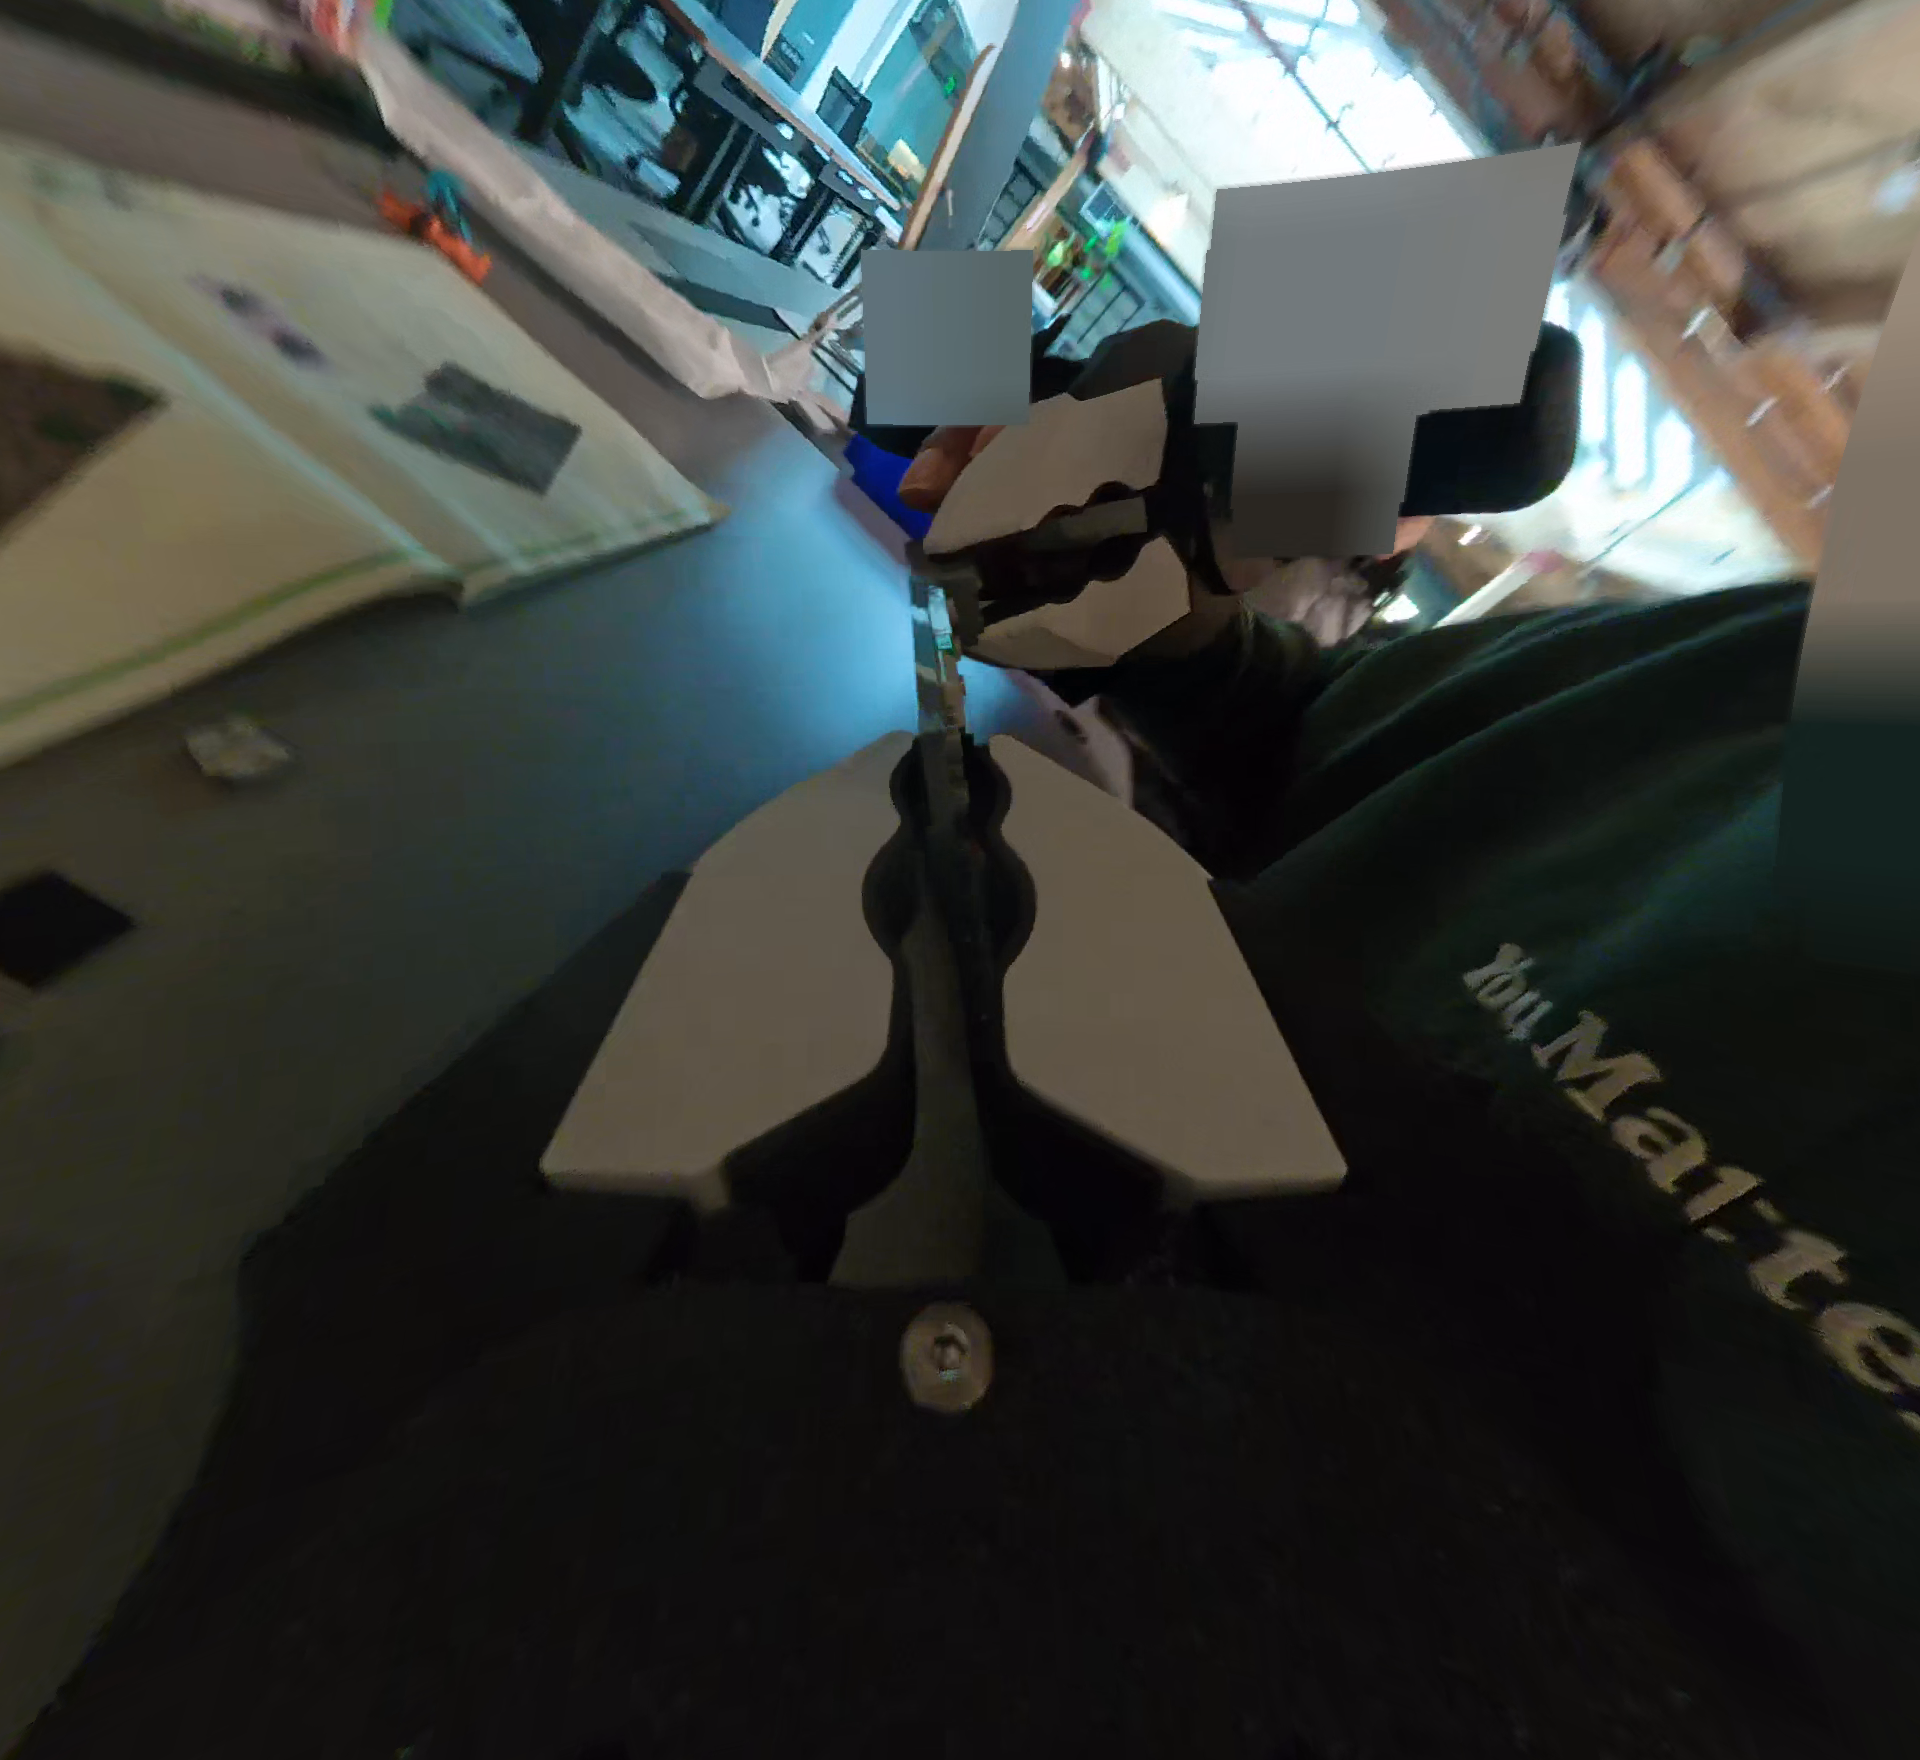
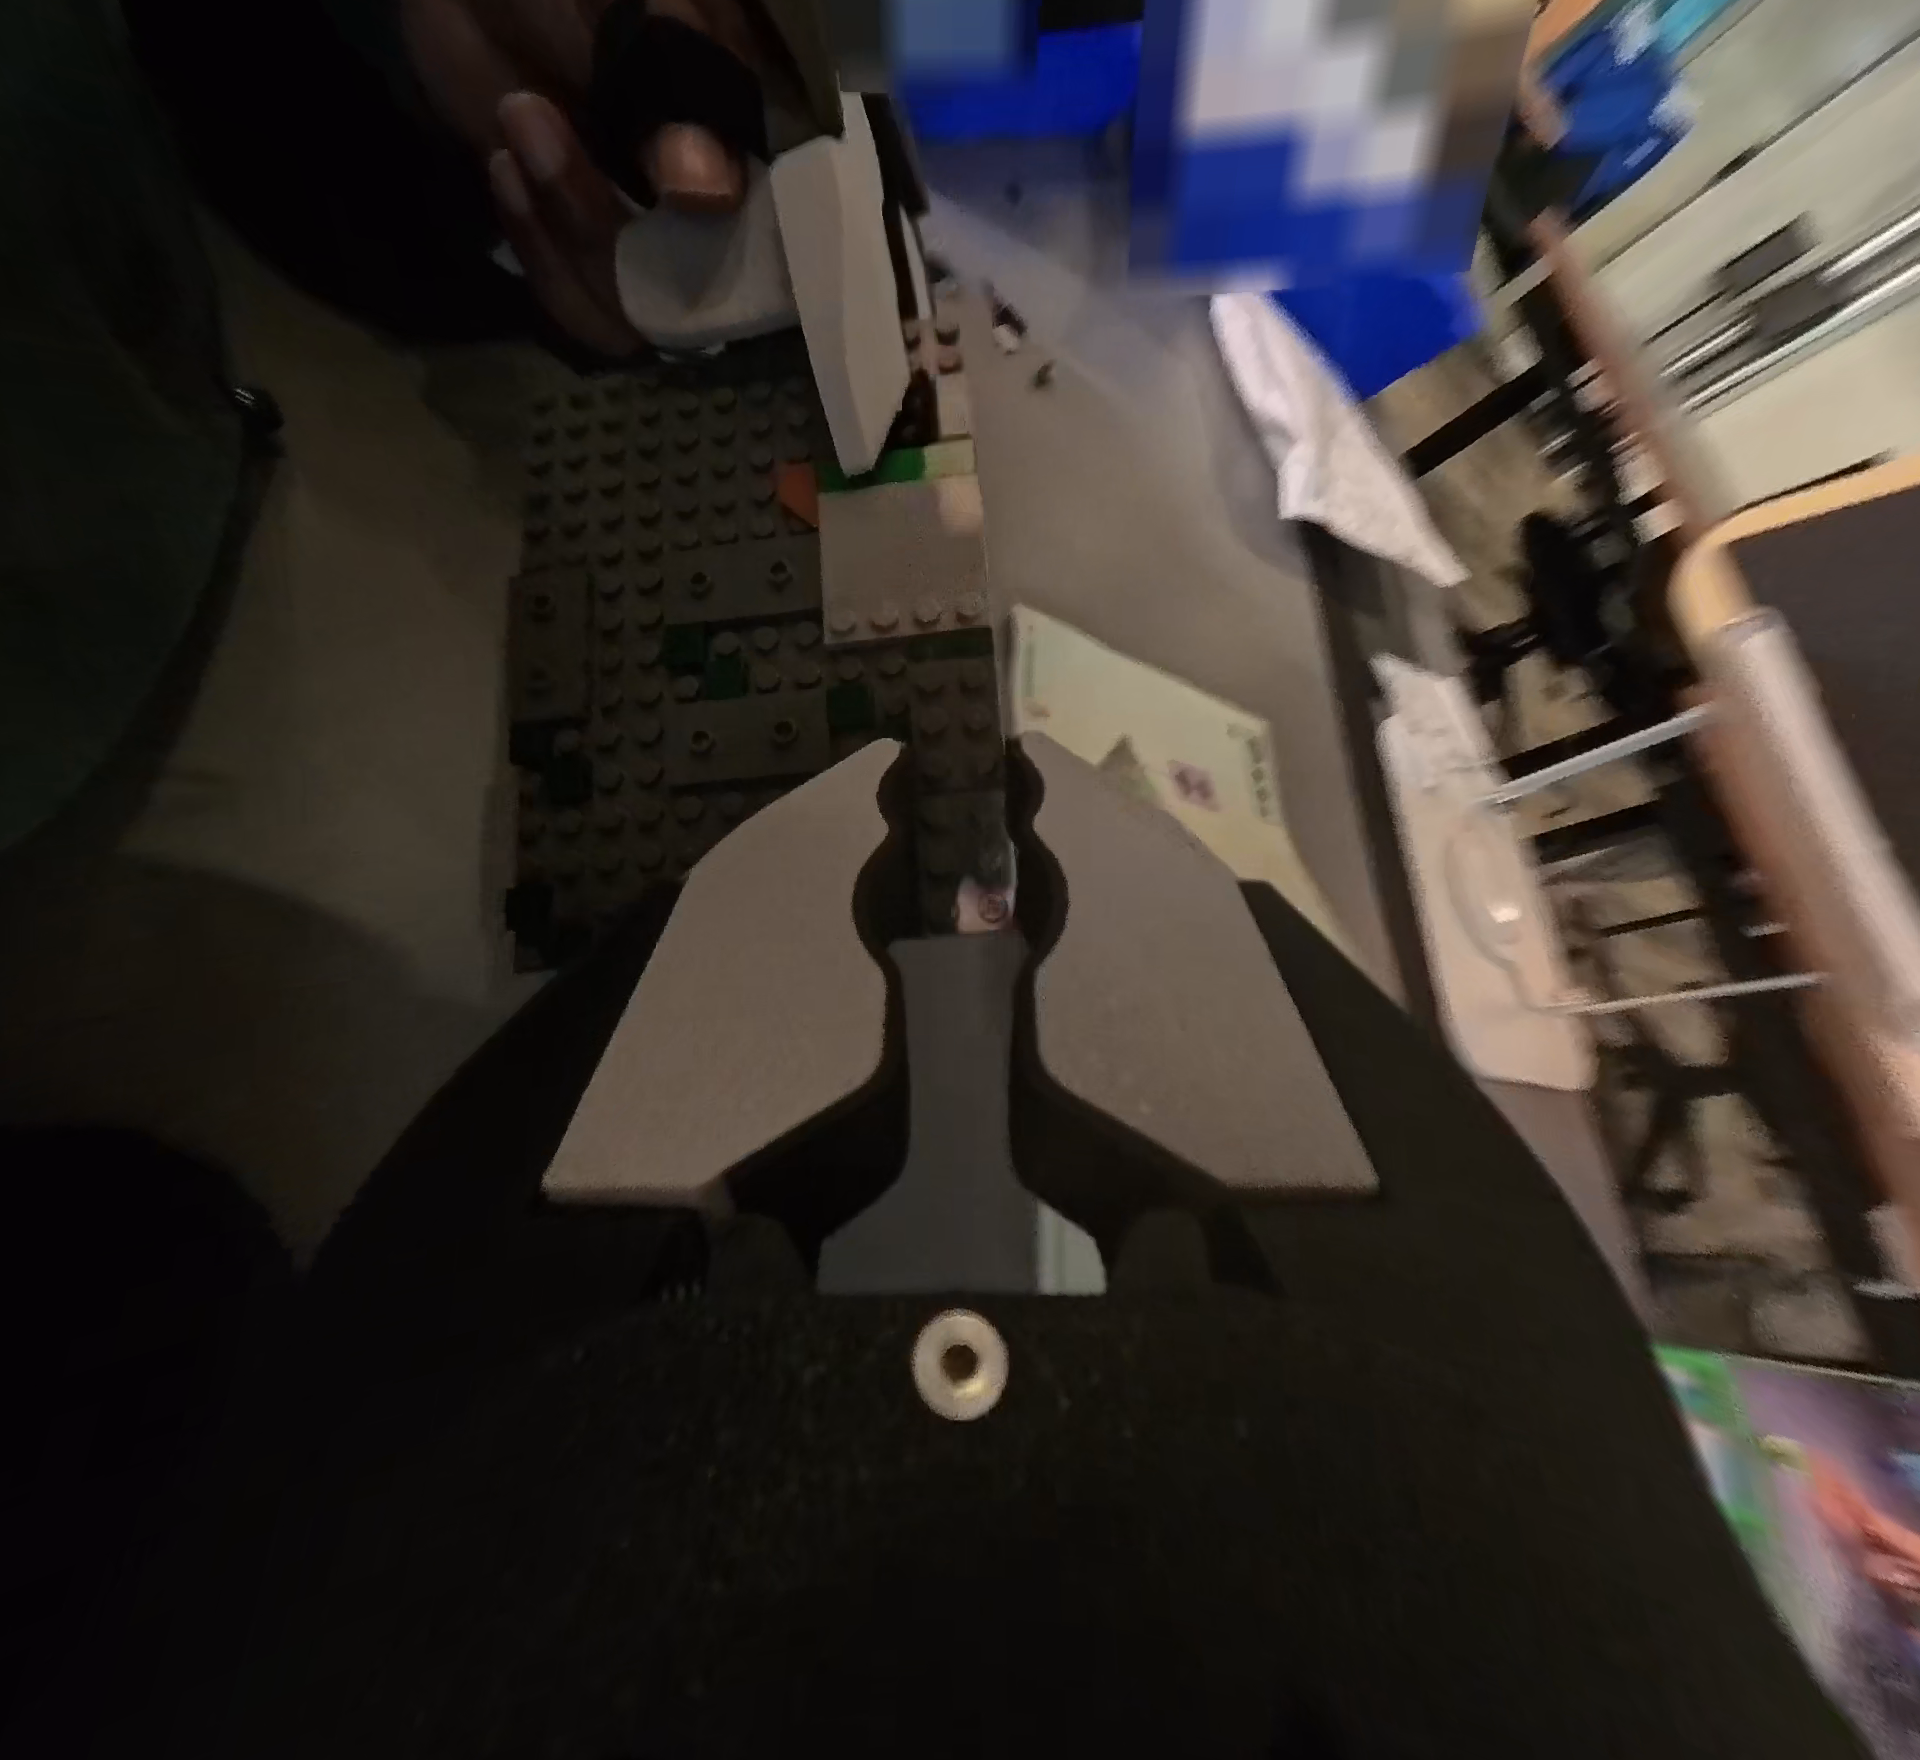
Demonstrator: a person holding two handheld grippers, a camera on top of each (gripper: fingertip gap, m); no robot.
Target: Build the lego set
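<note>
Baseplate (image 2: 665, 588): dark, studded, flat lego slab held edge-on between both grippers.
Left gripper (image 1: 943, 744): grey fingers clenched on its thin edge.
Right gripper (image 2: 961, 754): grasping the opposite edge.
Tabletop (image 1: 520, 827): grey, blurred.

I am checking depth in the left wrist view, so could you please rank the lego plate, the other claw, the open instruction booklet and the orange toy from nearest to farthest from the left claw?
1. Lego plate: clamped edge-on in the left claw.
2. Right claw: just ahead, gripping the plate's far end.
3. Instruction booklet: open on the table, left.
4. Orange toy: beyond the booklet, upper left.
</note>
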